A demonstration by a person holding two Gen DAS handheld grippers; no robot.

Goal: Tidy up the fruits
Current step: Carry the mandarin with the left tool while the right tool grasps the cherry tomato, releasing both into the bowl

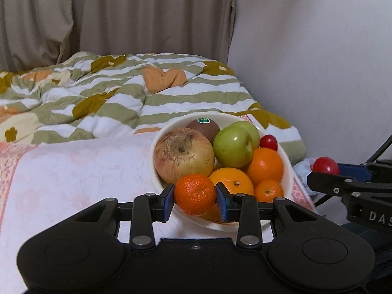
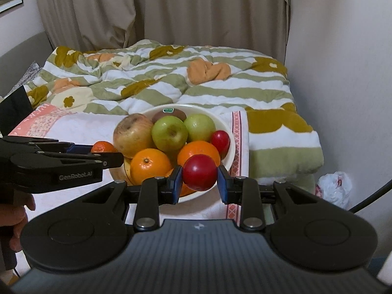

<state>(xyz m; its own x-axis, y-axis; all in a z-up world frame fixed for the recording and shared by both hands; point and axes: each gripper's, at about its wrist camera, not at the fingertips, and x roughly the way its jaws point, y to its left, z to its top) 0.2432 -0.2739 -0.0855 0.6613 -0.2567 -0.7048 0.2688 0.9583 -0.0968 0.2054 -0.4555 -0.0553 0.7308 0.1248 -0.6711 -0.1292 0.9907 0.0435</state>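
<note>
left gripper (image 1: 195,198) clamps a mandarin (image 1: 195,193) at lower centre, before the heaped bowl (image 1: 285,164); right gripper (image 2: 199,180) clamps a red plum (image 2: 199,172) at centre frame; striped blanket (image 2: 171,83) fills the background behind.

Words on the two grippers

The left gripper (image 2: 115,158) has "GenRobot.AI" on its side. The right gripper (image 1: 318,175) shows "DAS", cut off at the edge. The kiwi (image 2: 169,115) has a green sticker (image 2: 168,109), maybe too small to read.
</note>
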